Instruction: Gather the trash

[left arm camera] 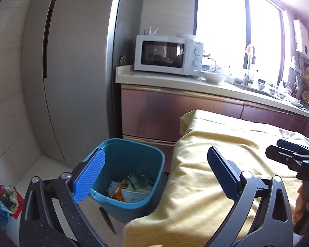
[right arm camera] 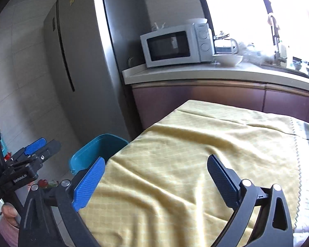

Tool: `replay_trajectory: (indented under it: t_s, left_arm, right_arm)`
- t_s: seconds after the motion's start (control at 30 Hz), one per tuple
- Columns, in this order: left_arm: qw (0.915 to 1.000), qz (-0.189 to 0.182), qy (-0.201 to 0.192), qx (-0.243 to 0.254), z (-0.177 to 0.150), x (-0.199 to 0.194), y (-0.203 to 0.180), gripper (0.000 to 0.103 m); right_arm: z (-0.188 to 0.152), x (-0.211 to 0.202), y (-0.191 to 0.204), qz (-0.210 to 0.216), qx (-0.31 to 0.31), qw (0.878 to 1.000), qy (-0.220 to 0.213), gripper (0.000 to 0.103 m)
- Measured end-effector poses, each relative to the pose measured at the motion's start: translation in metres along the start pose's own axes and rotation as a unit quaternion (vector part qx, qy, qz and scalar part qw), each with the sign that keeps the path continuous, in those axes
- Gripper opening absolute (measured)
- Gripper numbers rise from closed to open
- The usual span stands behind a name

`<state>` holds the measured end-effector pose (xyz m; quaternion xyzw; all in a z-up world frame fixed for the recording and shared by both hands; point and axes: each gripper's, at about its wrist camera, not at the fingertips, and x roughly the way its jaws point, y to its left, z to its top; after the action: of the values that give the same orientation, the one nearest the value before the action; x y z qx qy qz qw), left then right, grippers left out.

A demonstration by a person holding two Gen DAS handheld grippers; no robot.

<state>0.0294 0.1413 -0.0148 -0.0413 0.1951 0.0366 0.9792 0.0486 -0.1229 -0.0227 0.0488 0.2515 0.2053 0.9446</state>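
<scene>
Both tools, left tool and right tool, are gaping empty; wrappers are lying in the blue bin beside the table's corner; next, seeking more trash

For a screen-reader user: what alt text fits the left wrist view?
The open left gripper hovers over a blue bin holding wrappers, beside a table under a yellow cloth. Behind stand a fridge and a microwave on the counter.

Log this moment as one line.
left hand-held gripper: open, empty | right hand-held gripper: open, empty | blue trash bin: holds wrappers
</scene>
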Motion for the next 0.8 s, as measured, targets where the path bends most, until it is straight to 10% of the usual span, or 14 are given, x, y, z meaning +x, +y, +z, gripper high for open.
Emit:
replay_trajectory:
  t_s: [0.33,0.8]
  left_arm:
    - [0.9979,-0.014,-0.058,0.028,-0.003,-0.037,-0.057,0.098]
    - [0.9955,-0.022,-0.085,0.034,-0.011,-0.056,-0.084,0.098]
  right_arm:
    - [-0.026,-0.070,-0.042,-0.122,0.003,0.989,-0.085,0.096]
    - [-0.046,-0.108,-0.047,-0.184,0.007,0.973,-0.142,0.096]
